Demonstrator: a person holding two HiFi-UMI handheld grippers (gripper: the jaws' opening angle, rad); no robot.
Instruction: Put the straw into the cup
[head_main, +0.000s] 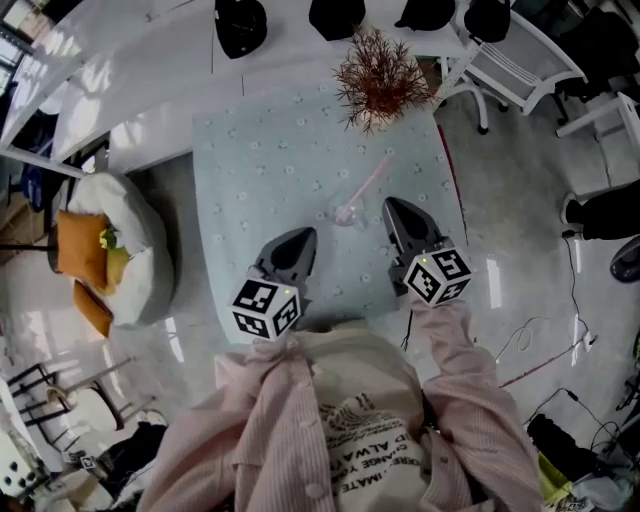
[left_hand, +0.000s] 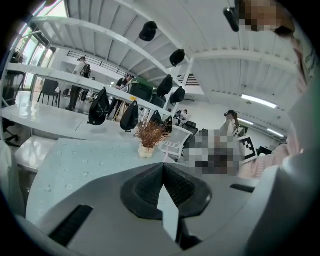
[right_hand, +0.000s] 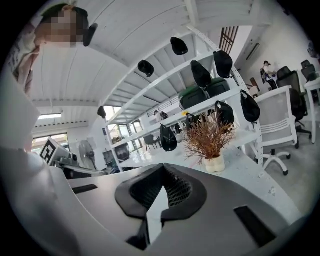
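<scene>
The only lettering that can be read is dark print on the cream front of the person's top (head_main: 365, 435). It appears upside down in the head view, in fragments: "ALWA", "ANGE YOU" and "MATE", with the rest lost in folds. The cube (head_main: 266, 308) on the left gripper (head_main: 303, 236) and its twin (head_main: 438, 275) on the right gripper (head_main: 391, 204) carry black-and-white square code markers.
</scene>
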